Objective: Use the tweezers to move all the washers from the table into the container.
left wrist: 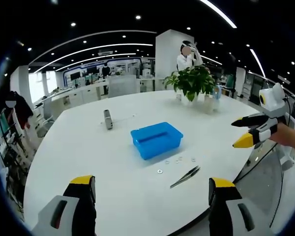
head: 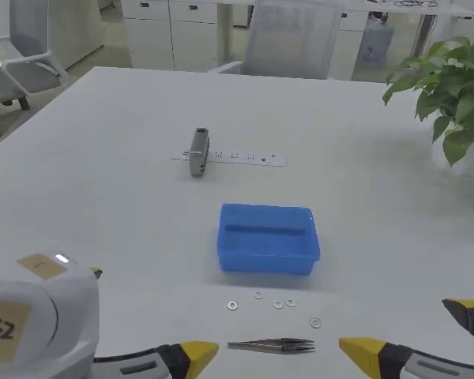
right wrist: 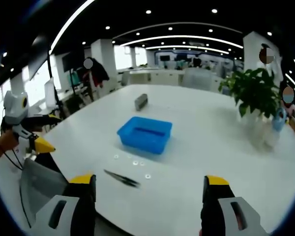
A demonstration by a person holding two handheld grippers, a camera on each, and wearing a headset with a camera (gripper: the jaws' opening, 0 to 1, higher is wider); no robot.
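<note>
Both grippers are spread wide with nothing between their jaws: the left gripper [left wrist: 150,183] and the right gripper [right wrist: 150,180] each hang at the near edge of the white table [head: 103,158], apart from everything on it. The tweezers [head: 272,344] lie flat and untouched between the two of them, just nearer the person than the washers [head: 278,304]. There are five washers, loose on the table in front of the one blue container [head: 268,237]; four form a rough row and the fifth lies off to the right, closest to the tweezers' tips. Nothing can be seen in the container. The head view alone makes out a pale marked strip [head: 241,157] behind the container, with one grey block [head: 199,150] resting on its left end; in the gripper views the strip is too faint to tell. The left gripper view catches the right gripper off to its right, as well as a person [left wrist: 187,56] standing behind the one potted plant [left wrist: 191,81]. The right gripper view has the left gripper at its left edge.
</note>
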